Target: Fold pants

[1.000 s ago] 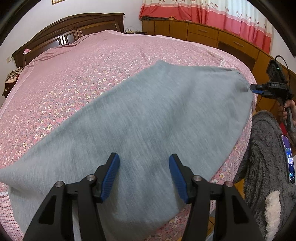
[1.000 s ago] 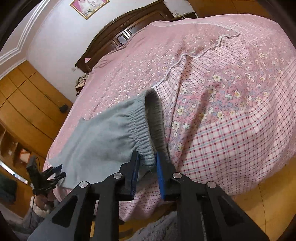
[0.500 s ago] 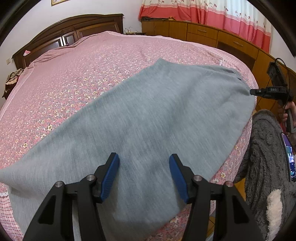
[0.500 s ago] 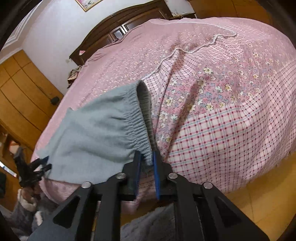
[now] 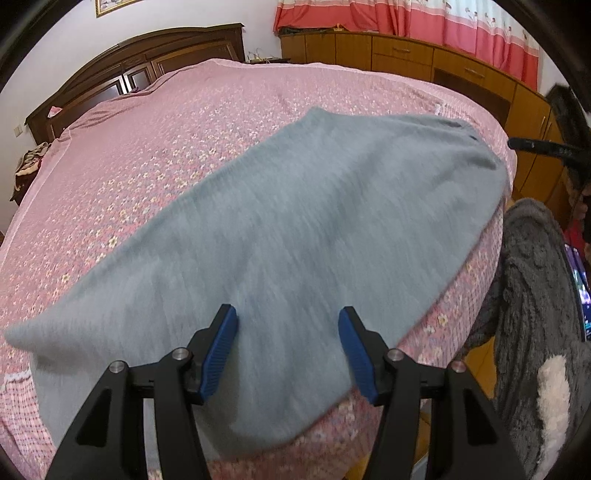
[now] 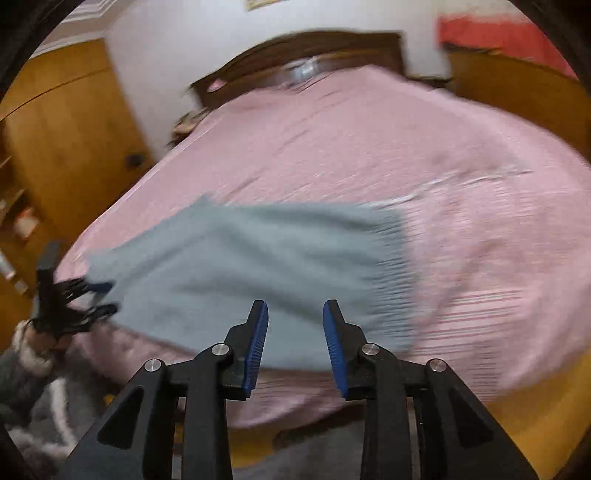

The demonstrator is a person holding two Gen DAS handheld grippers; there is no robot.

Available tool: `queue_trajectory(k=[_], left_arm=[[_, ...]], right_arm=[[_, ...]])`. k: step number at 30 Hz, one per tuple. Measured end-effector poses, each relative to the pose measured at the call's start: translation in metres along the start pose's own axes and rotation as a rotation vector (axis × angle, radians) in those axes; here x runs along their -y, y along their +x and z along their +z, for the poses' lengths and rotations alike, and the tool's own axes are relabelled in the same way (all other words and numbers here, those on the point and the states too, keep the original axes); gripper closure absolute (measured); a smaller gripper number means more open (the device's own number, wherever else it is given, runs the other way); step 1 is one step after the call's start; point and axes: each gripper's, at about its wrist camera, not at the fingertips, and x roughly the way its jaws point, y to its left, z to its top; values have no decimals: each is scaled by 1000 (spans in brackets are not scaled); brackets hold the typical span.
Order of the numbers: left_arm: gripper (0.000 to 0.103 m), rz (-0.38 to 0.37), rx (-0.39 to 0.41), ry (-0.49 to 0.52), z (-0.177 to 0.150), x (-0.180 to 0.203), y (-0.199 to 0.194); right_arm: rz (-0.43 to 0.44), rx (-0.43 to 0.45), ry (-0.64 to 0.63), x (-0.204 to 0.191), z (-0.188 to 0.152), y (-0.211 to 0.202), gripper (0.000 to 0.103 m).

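The grey pants (image 5: 295, 229) lie flat along the near edge of the pink bed (image 5: 147, 155), waistband at the far right end. My left gripper (image 5: 288, 350) is open and empty, just above the leg part. My right gripper (image 6: 295, 339) is open and empty, pulled back from the pants (image 6: 258, 266), whose elastic waistband (image 6: 399, 266) lies on the bedspread (image 6: 406, 147). The right wrist view is blurred by motion. The right gripper also shows in the left wrist view (image 5: 535, 146), and the left gripper in the right wrist view (image 6: 96, 299).
A dark wooden headboard (image 5: 147, 70) stands at the far end of the bed. Wooden cabinets (image 5: 424, 62) and red curtains (image 5: 443, 22) line the right wall. A wardrobe (image 6: 66, 147) is at the left. My grey fleece clothing (image 5: 535, 314) is at the bed's edge.
My right gripper has opened and let go of the waistband, then swung back and up from the bed. The waistband now lies flat. The left gripper has stayed open in place.
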Motion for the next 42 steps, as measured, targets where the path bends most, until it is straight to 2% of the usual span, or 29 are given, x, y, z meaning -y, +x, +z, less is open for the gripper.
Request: queue_trajectory(k=[3, 7, 10, 16, 22, 25, 28, 30, 34, 35, 38, 39, 42], left_arm=[[42, 6, -6, 0, -7, 0, -3], [42, 13, -14, -11, -15, -2, -6], [41, 17, -9, -16, -20, -3, -7], [40, 18, -1, -16, -22, -4, -8], [40, 17, 7, -26, -22, -7, -22], [40, 25, 46, -59, -24, -16, -40], [39, 34, 91, -111, -29, -32, -60], [32, 55, 120, -151, -34, -48, -72], [29, 121, 157, -263, -52, -87, -87], [29, 135, 162, -315, -58, -101, -90], [29, 174, 183, -504, -80, -144, -98], [29, 168, 197, -596, -91, -162, -102], [29, 152, 210, -756, -119, -194, -108]], right_arm=[[-54, -90, -17, -1, -9, 27, 73], [-128, -181, 18, 18, -21, 38, 84], [-188, -174, -31, 11, -21, 27, 86], [-189, -143, -66, -7, -9, 6, 86], [-163, -116, -152, -50, 11, 4, 85], [-136, -92, -216, -84, 22, 6, 85], [-131, -47, -287, -138, 36, 15, 84], [-141, -4, -353, -184, 38, 22, 84], [-207, 116, -547, -281, 25, 43, 74], [-221, 157, -621, -315, 16, 55, 74], [-188, 231, -762, -382, -9, 83, 74], [-186, 245, -802, -397, -16, 92, 74], [-188, 331, -953, -444, -49, 119, 74]])
